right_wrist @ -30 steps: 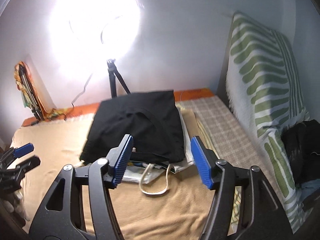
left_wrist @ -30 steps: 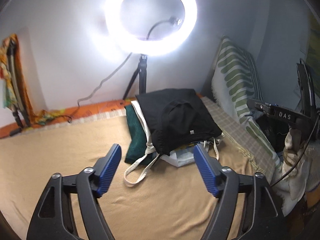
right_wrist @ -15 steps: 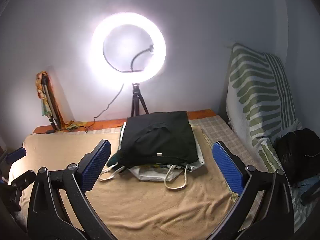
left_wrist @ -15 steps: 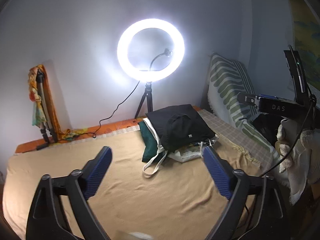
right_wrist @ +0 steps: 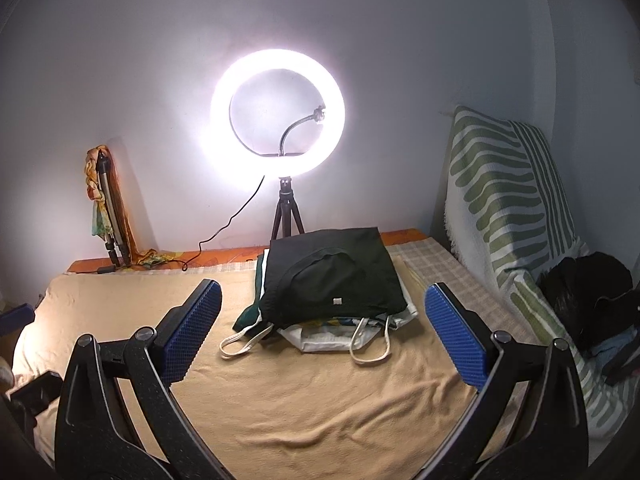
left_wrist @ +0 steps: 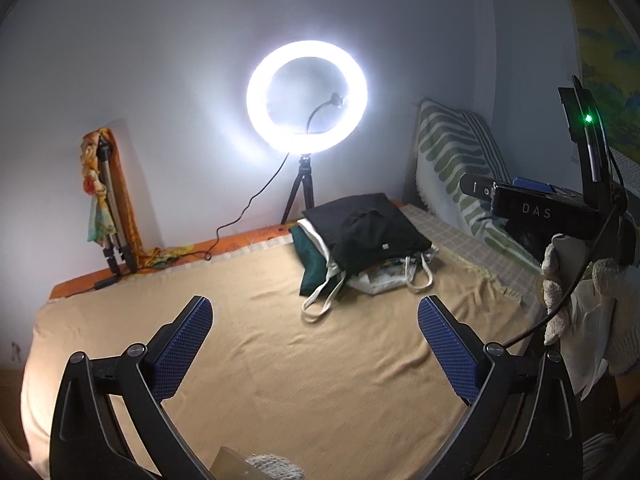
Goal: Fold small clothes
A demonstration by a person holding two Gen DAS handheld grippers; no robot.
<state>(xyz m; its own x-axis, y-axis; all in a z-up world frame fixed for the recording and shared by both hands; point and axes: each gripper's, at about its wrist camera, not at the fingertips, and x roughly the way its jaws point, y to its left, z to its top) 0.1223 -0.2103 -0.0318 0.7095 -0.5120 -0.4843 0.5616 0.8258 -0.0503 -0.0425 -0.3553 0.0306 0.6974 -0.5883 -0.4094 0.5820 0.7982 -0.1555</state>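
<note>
The blue-padded fingers of the left gripper (left_wrist: 315, 322) and of the right gripper (right_wrist: 323, 310) are seen spread wide, having just been opening, with nothing held between them. Beyond both, a stack of folded clothes (right_wrist: 334, 286) topped by a black garment (left_wrist: 370, 228) is found on the tan blanket (right_wrist: 304, 396) of the bed. Behind the stack, against the wall, a lit ring light (right_wrist: 278, 120) is set on a tripod; right of the stack a green-striped cover (right_wrist: 504, 184) is propped.

Left gripper (left_wrist: 316, 328) and right gripper (right_wrist: 322, 320) backed away, jaws opened wide
</note>
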